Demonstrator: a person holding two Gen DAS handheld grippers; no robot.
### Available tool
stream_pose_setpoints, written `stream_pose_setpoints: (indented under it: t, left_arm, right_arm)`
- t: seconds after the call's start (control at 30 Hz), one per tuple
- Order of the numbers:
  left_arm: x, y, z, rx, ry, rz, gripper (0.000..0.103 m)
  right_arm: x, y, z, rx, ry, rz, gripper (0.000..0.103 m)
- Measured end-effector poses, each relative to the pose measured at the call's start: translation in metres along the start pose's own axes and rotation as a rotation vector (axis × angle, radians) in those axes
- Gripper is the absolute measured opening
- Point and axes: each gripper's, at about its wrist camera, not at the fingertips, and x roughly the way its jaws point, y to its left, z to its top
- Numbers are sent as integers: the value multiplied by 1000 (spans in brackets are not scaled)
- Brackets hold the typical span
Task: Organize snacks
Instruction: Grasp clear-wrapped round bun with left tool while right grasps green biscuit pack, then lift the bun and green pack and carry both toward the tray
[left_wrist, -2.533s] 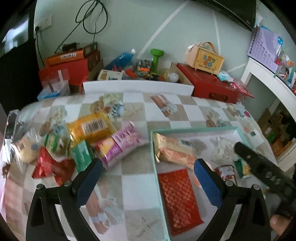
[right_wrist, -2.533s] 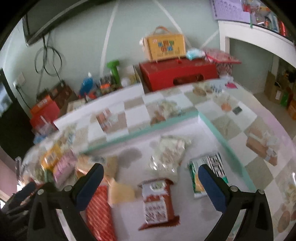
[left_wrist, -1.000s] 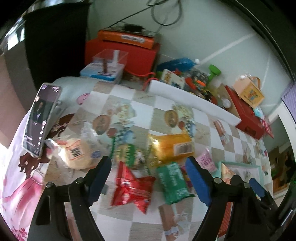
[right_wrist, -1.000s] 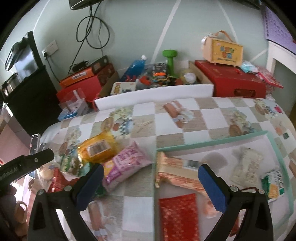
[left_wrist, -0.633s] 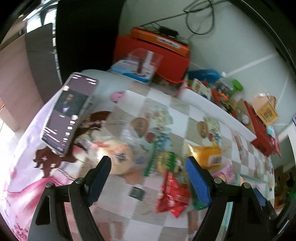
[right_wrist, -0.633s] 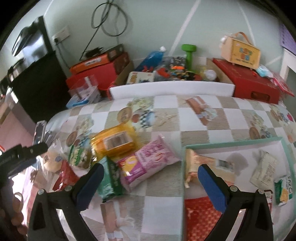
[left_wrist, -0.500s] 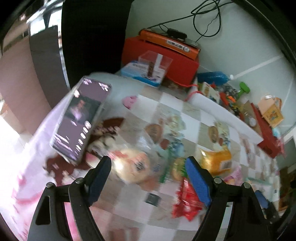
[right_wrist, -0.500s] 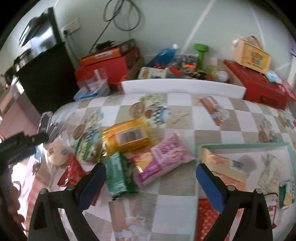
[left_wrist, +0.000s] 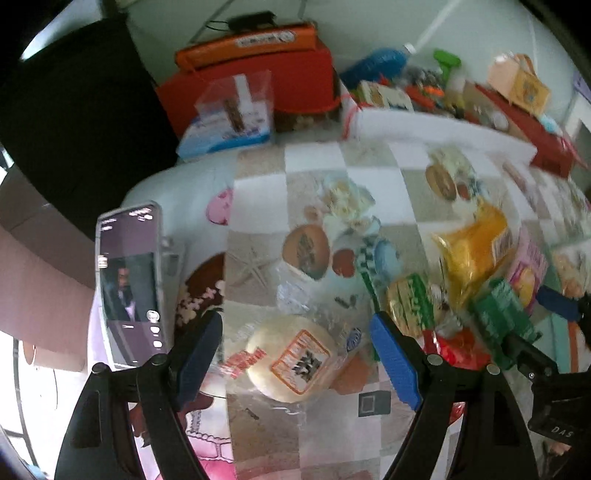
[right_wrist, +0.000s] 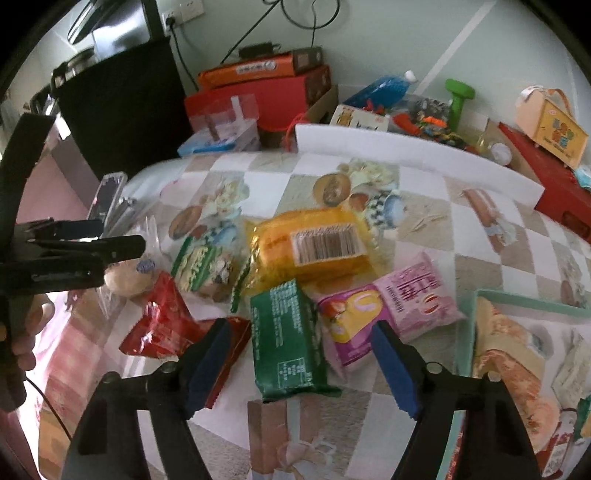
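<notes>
Both our grippers had swung away from the tray (right_wrist: 524, 299) to the snack pile. Our left gripper (left_wrist: 295, 354) tilted down, released, around a round bun in clear wrap (left_wrist: 291, 358). Our right gripper (right_wrist: 301, 363), jaws just narrowing but released, straddled a green packet (right_wrist: 286, 339) flat on the checked cloth (right_wrist: 424, 192).

**Rig look**

Left gripper (left_wrist: 297, 360): black plastic arms, blue pads (left_wrist: 393, 363), silver pivot screws. Right gripper (right_wrist: 301, 363): same build, blue pads, round screws. Its black body reads "DAS" in left view. Thin black cable by left hand (right_wrist: 20, 345).
</notes>
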Motion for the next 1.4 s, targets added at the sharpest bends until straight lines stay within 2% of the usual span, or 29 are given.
stream_pose_setpoints:
  t: [0.17,0.23,0.27,0.33,0.37,0.47,0.6,0.8,0.93,1.1,1.4]
  left_arm:
    - [13,-10,-10,12,27,-20,83]
    - [18,-15,-13,20,35,-21,76]
    - [19,-17,-13,25,37,-15,68]
    - [22,-18,-12,16,45,-23,64]
    - [24,-19,-12,8,51,-31,58]
    - [28,-20,-11,-3,58,-29,58]
    - [29,-18,-10,-21,53,-41,57]
    - [28,-19,-11,-52,37,-35,54]
    - [14,-21,-17,-102,13,-30,54]
    - [-19,-31,-19,-157,-52,-27,54]
    - [-79,-74,-9,-221,-183,-86,54]
  right_arm:
    - [4,10,-4,-73,1,-42,73]
    - [6,14,-5,-100,1,-59,70]
    - [7,16,-5,-117,0,-68,68]
    - [9,20,-6,-147,-1,-87,64]
    - [10,23,-6,-164,-2,-94,62]
    - [17,25,-8,-171,23,-75,50]
    - [24,23,-13,-157,38,-74,43]
    - [14,20,-15,-130,16,-47,42]
    - [1,14,-18,-95,-5,-28,42]
    - [-27,2,-22,-43,-58,-9,42]
    - [-83,-38,-27,68,-170,-32,42]
